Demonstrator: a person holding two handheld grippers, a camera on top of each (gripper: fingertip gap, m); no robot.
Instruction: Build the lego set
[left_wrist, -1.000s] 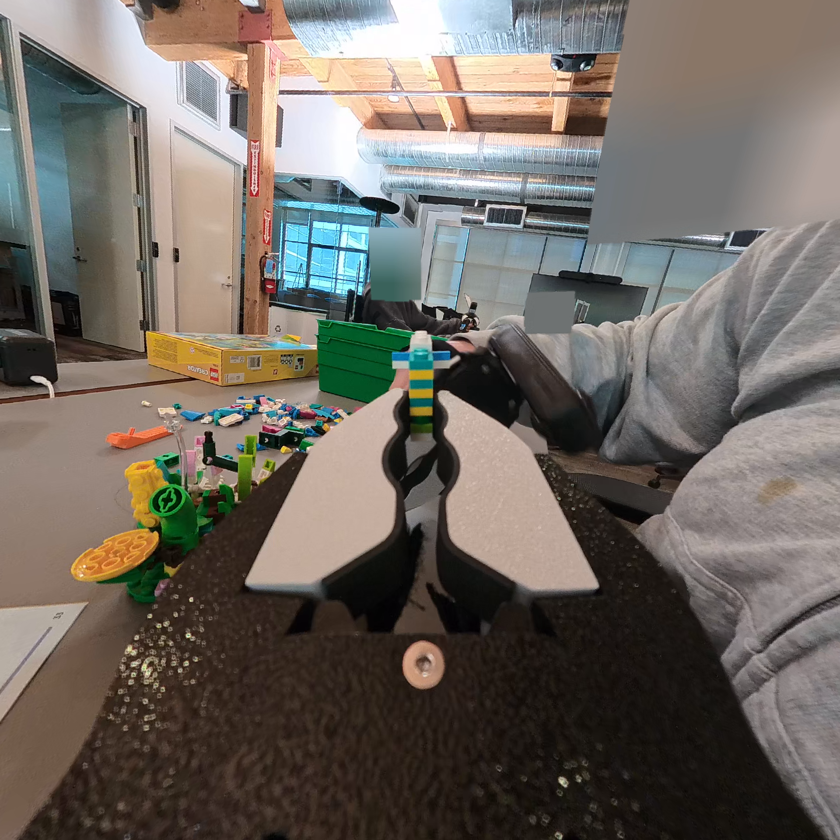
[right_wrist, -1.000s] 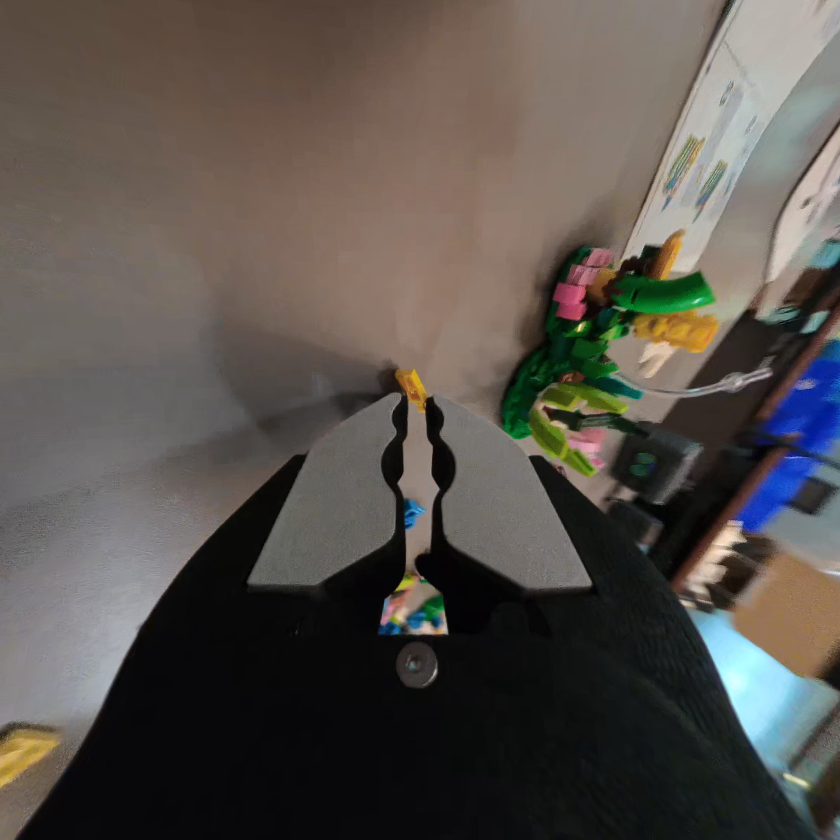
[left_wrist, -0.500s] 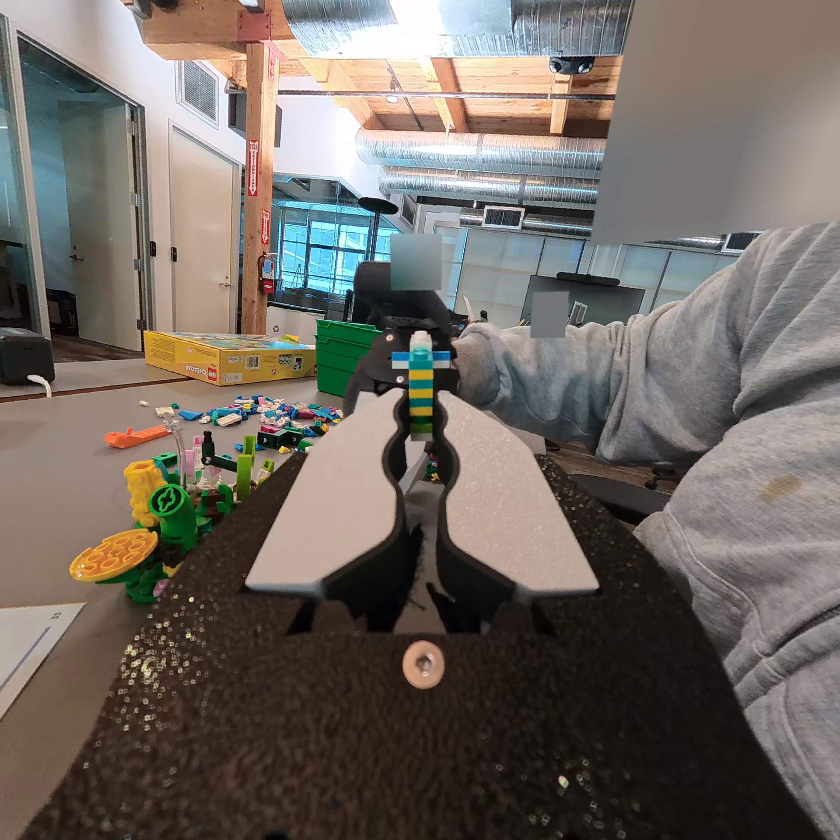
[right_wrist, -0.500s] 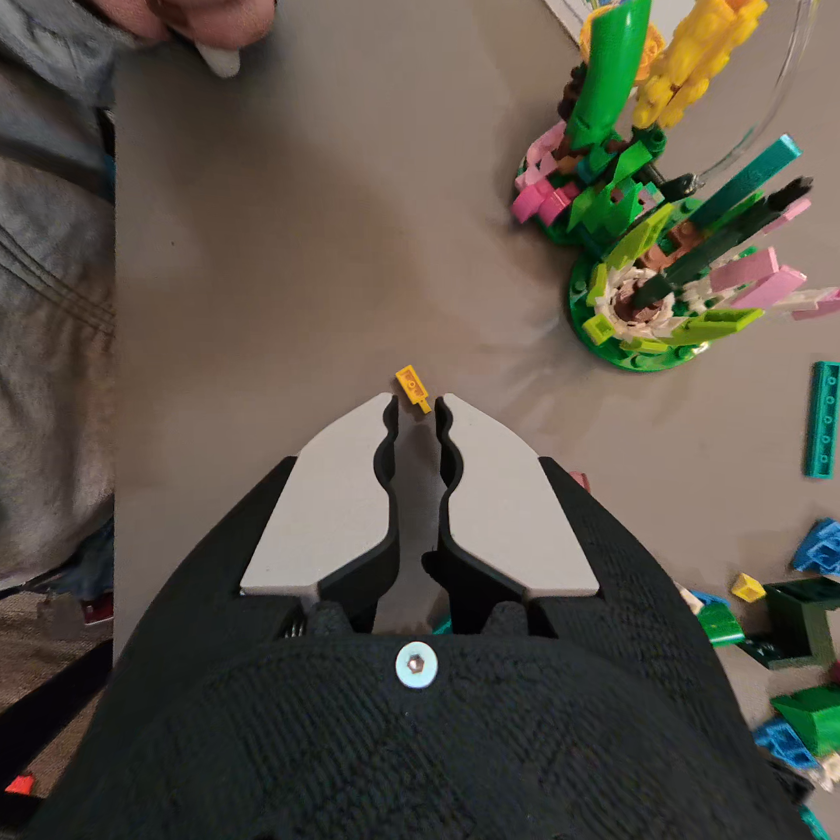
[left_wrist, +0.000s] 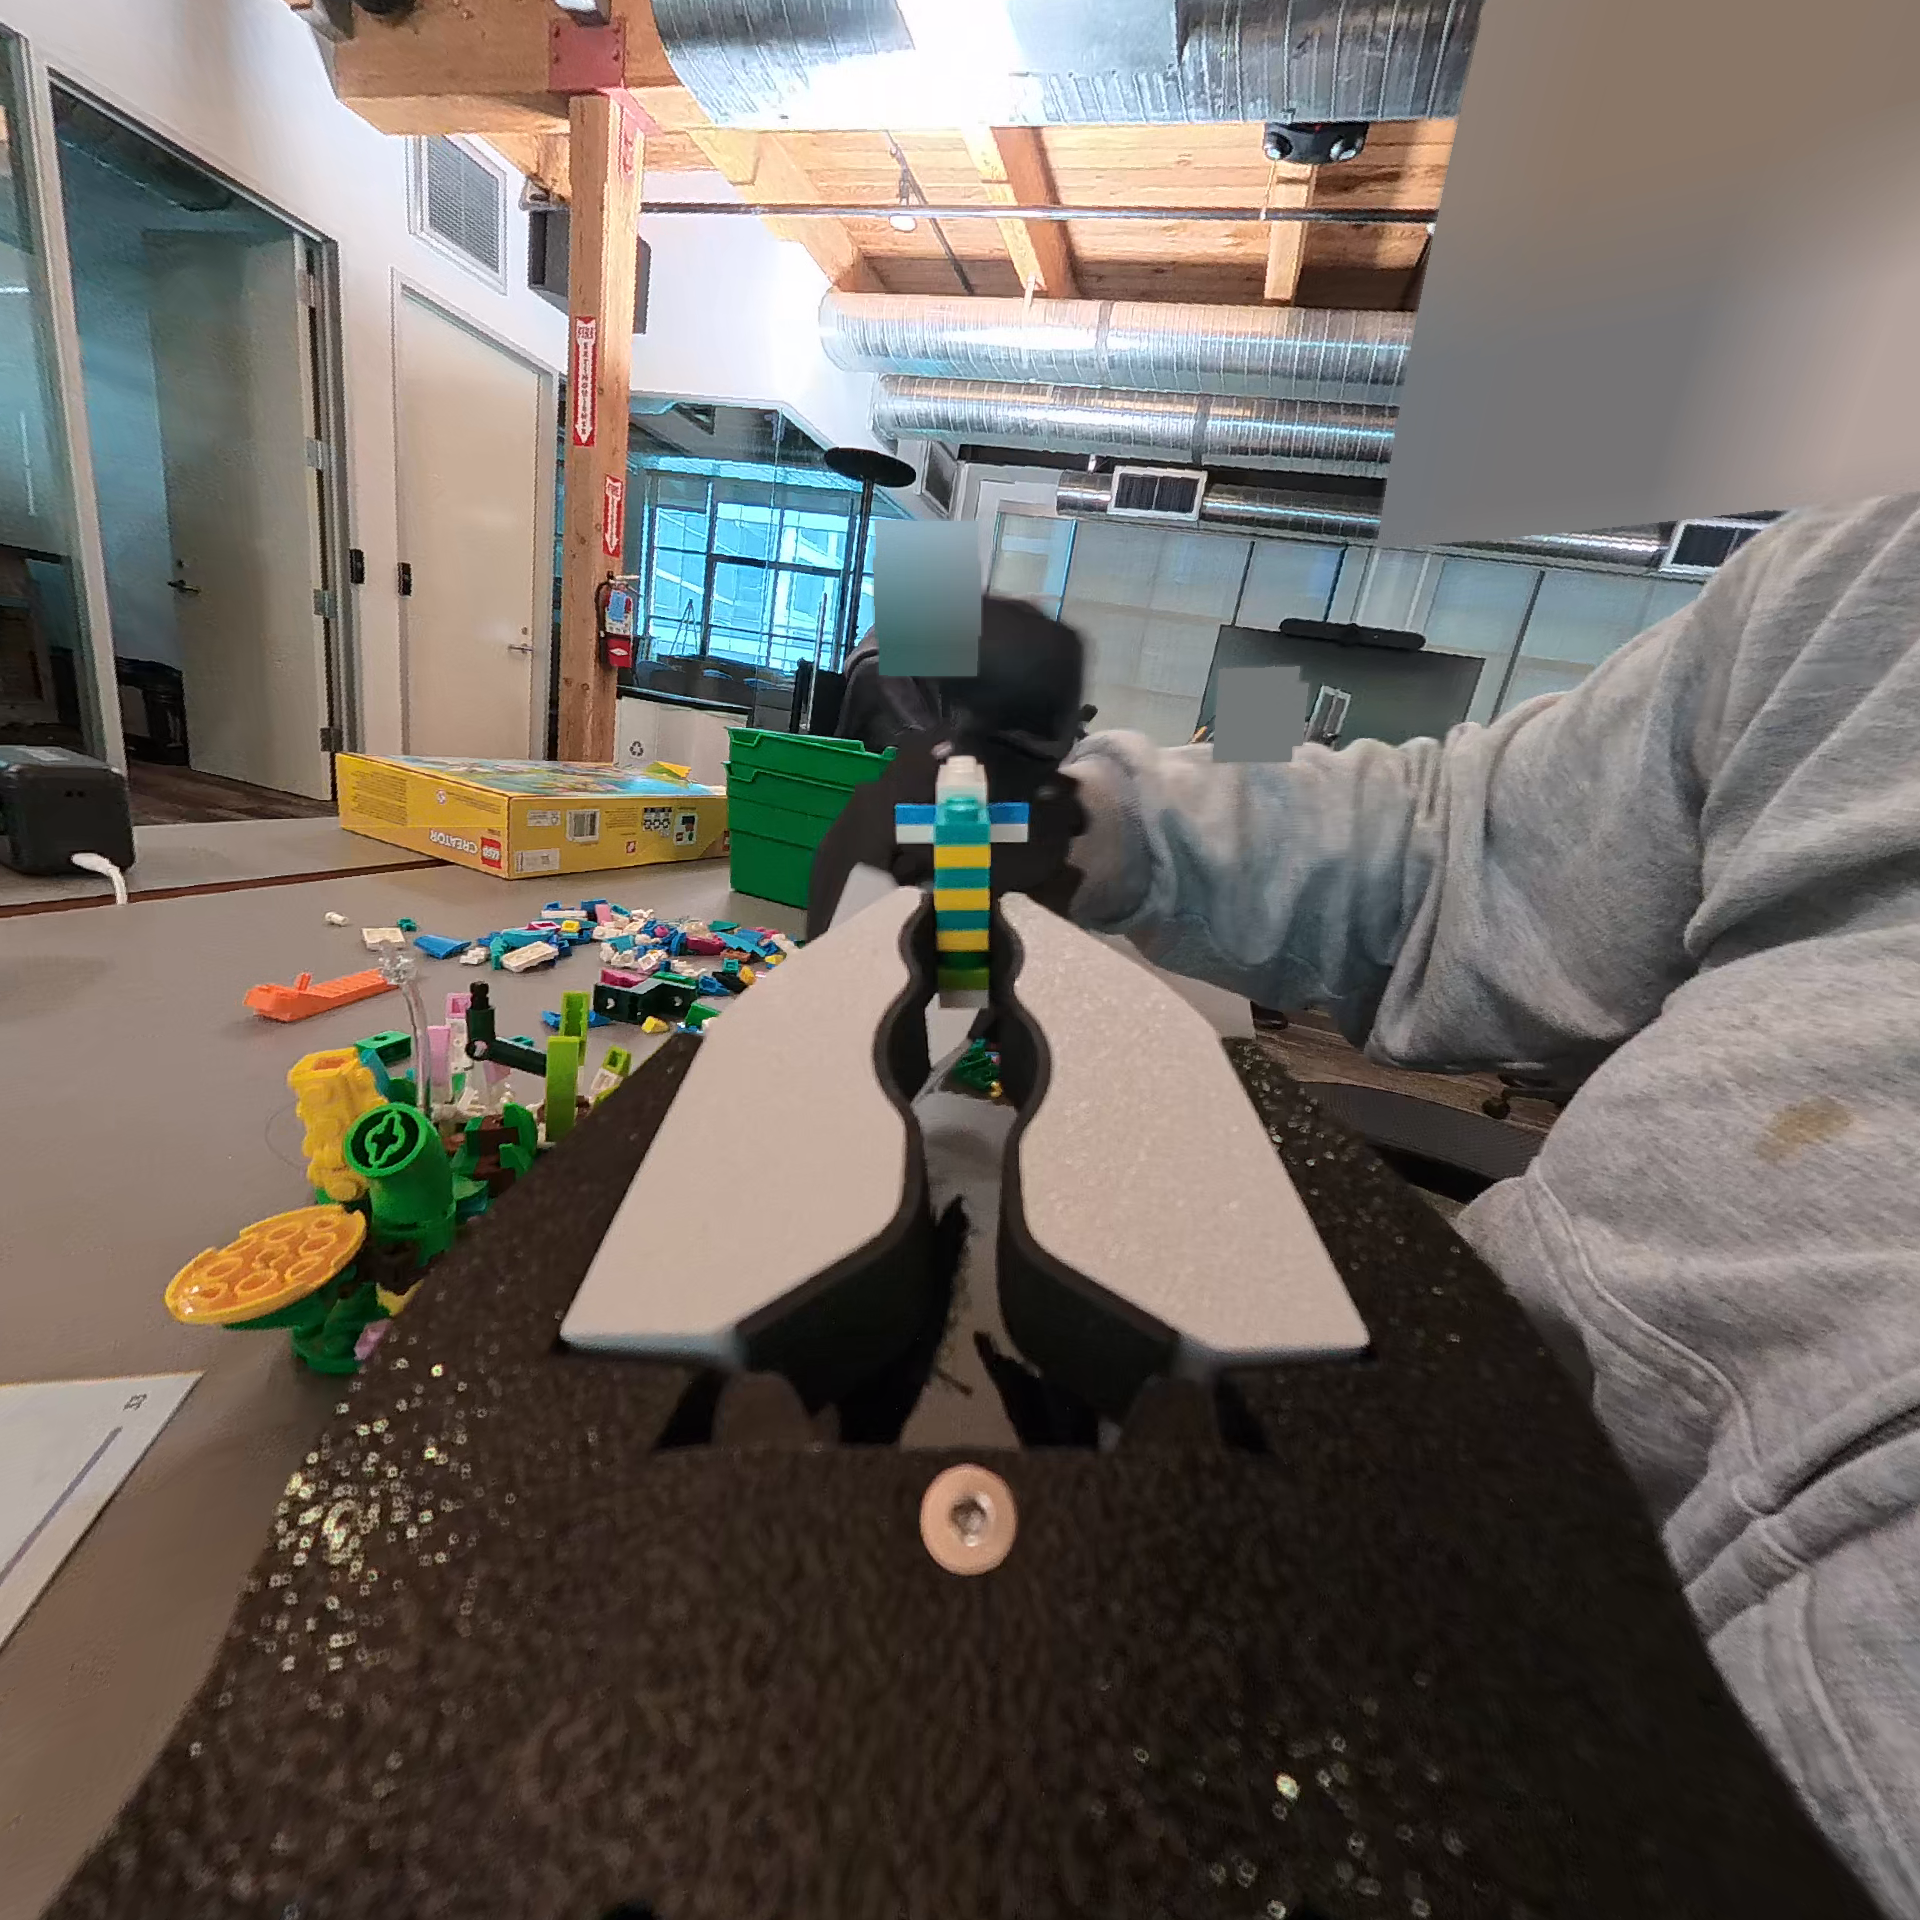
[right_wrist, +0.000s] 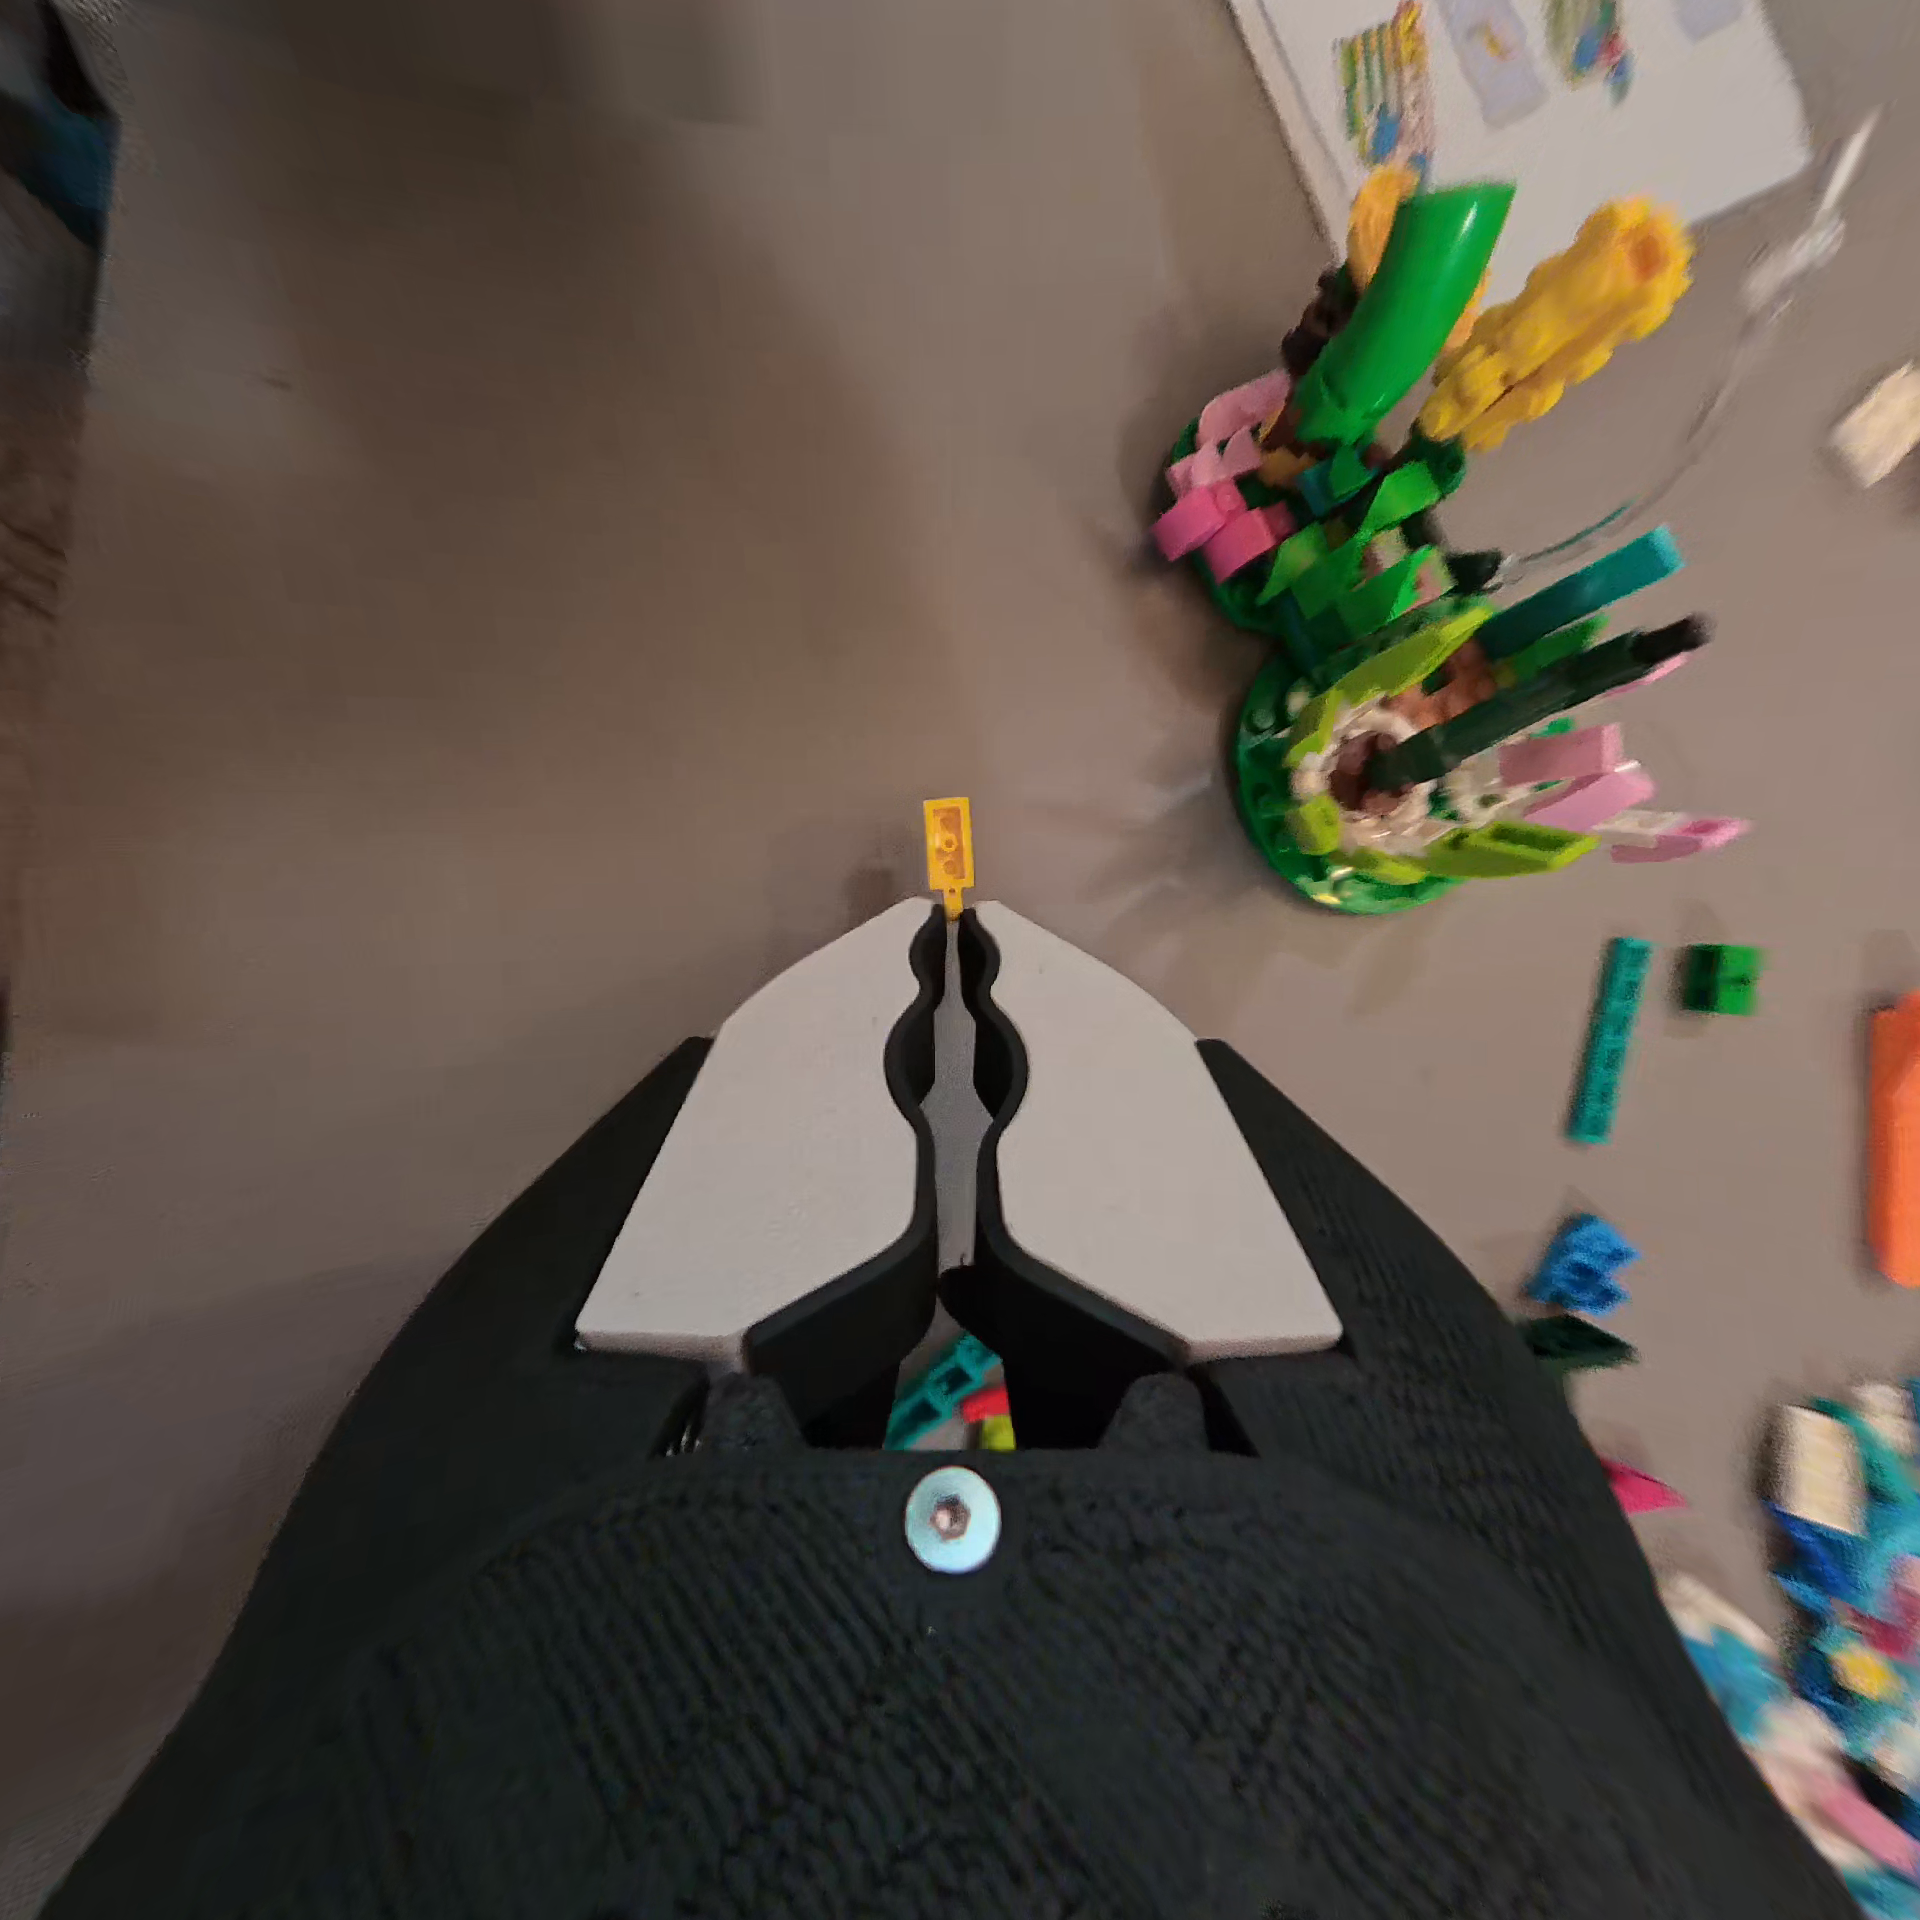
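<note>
Left wrist view: the left gripper (left_wrist: 964, 925) is clamped on one small brick stack (left_wrist: 962, 883), banded yellow and teal with green at the bottom, a blue-and-white crossbar near the top and a white cap. Its long axis is upright, cap up; both fingertips press its lower bands. Behind it, one grey sleeve (left_wrist: 1455, 831) reaches to the right gripper, seen here only as a dark blur.

Counts on the grey table (left_wrist: 125, 1091): one brick flower model (left_wrist: 374, 1174), one loose pile of small bricks (left_wrist: 613, 935), one orange tool (left_wrist: 307, 995), one yellow box (left_wrist: 520, 816), one sheet of paper (left_wrist: 62, 1455). Green bins (left_wrist: 784, 810): probably two nested; contents hidden.

Right wrist view: the right gripper (right_wrist: 954, 909) is closed to a narrow slit on the thin stem of one yellow plate piece (right_wrist: 947, 842). The piece points straight ahead, away from the fingers, long axis in line with them, above bare table (right_wrist: 468, 623). To the right stand two green-based flower clusters (right_wrist: 1382, 582), touching; past them one teal strip (right_wrist: 1608, 1039) and one green brick (right_wrist: 1720, 979), apart.
</note>
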